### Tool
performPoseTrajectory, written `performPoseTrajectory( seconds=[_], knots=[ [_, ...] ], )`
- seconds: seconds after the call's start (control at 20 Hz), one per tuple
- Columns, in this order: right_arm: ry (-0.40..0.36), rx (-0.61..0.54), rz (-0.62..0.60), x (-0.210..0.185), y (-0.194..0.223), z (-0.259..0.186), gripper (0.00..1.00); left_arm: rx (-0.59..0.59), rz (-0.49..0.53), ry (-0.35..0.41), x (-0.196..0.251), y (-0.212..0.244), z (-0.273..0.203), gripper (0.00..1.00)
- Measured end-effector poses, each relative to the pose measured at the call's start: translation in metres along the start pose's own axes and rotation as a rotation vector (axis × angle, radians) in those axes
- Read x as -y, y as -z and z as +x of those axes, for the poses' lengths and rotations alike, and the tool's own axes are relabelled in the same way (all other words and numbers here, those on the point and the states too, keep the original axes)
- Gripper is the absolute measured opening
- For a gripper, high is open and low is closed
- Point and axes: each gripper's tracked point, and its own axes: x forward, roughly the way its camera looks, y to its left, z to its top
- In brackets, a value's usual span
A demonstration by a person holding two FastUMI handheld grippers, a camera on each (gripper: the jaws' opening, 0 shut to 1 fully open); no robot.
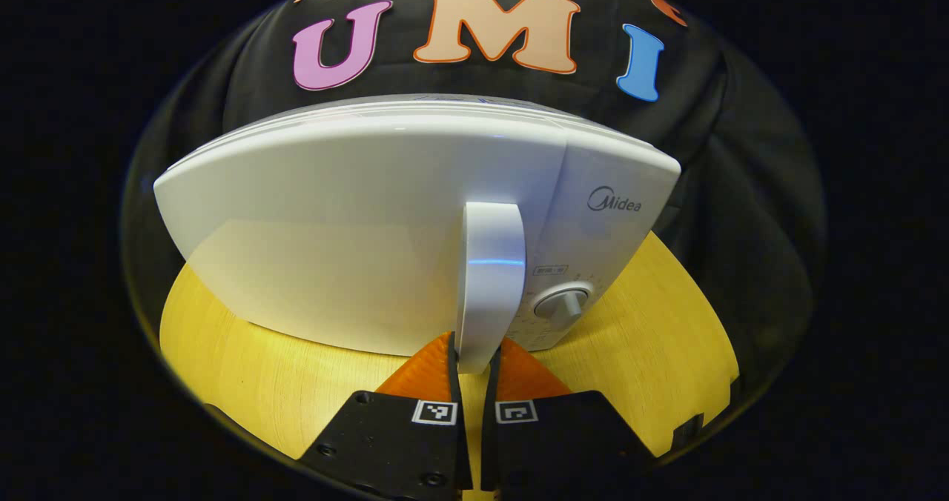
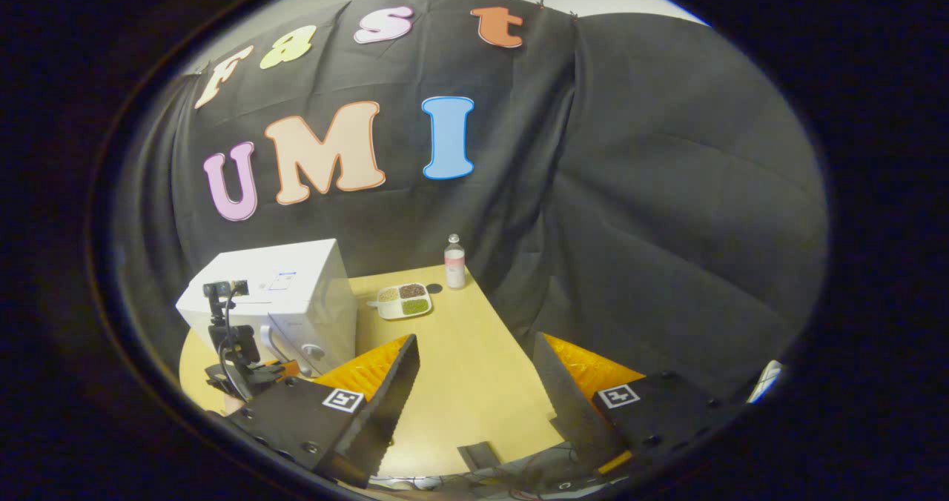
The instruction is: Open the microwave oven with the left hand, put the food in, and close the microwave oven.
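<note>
Microwave oven (image 1: 356, 241) handle (image 1: 489, 279) sits clamped between left tongs (image 1: 474, 360); right tongs (image 2: 474, 382) gape well apart.

left gripper (image 1: 474, 364): jaws nearly closed | right gripper (image 2: 474, 382): jaws spread wide

We can't see the bottom end of the microwave's door handle (image 1: 489, 279) since the left gripper (image 1: 474, 360) sits right over it, and the marks around the dial (image 1: 563, 302) are too blurry to make out. In the right gripper view, the divided food tray (image 2: 404, 300) and bottle (image 2: 454, 262) near the table's (image 2: 474, 382) far edge are too small for detail, and the microwave (image 2: 296, 293) hides the far-left part of the table.
</note>
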Motion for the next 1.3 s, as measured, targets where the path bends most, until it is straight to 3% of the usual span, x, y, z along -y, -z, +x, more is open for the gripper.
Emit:
performPoseTrajectory(
  seconds=[0.25, 0.4, 0.5, 0.55, 1.0, 1.05, 1.3],
  knots=[
    [0.033, -0.017, -0.024, 0.005, 0.003, 0.007, 0.92, -0.042, -0.057, -0.011, -0.002, 0.015, -0.018, 0.05],
    [0.046, -0.032, -0.023, 0.010, 0.003, 0.018, 0.92, -0.041, 0.015, 0.026, -0.009, 0.035, -0.044, 0.05],
    [0.030, -0.043, -0.029, 0.007, 0.003, 0.027, 0.92, -0.072, 0.010, 0.042, -0.011, 0.043, -0.057, 0.05],
    [0.026, -0.044, -0.045, 0.006, 0.002, 0.032, 0.98, -0.082, 0.012, 0.044, -0.013, 0.046, -0.061, 0.05],
    [-0.075, -0.078, -0.089, -0.031, 0.012, 0.047, 0.99, -0.081, 0.058, 0.052, -0.019, 0.059, -0.076, 0.13],
    [-0.087, -0.078, -0.087, -0.035, 0.013, 0.046, 0.93, -0.081, 0.055, 0.052, -0.020, 0.060, -0.077, 0.15],
    [-0.122, -0.089, -0.089, -0.047, 0.021, 0.041, 0.93, -0.100, -0.026, 0.062, -0.026, 0.068, -0.087, 0.21]
  ],
)
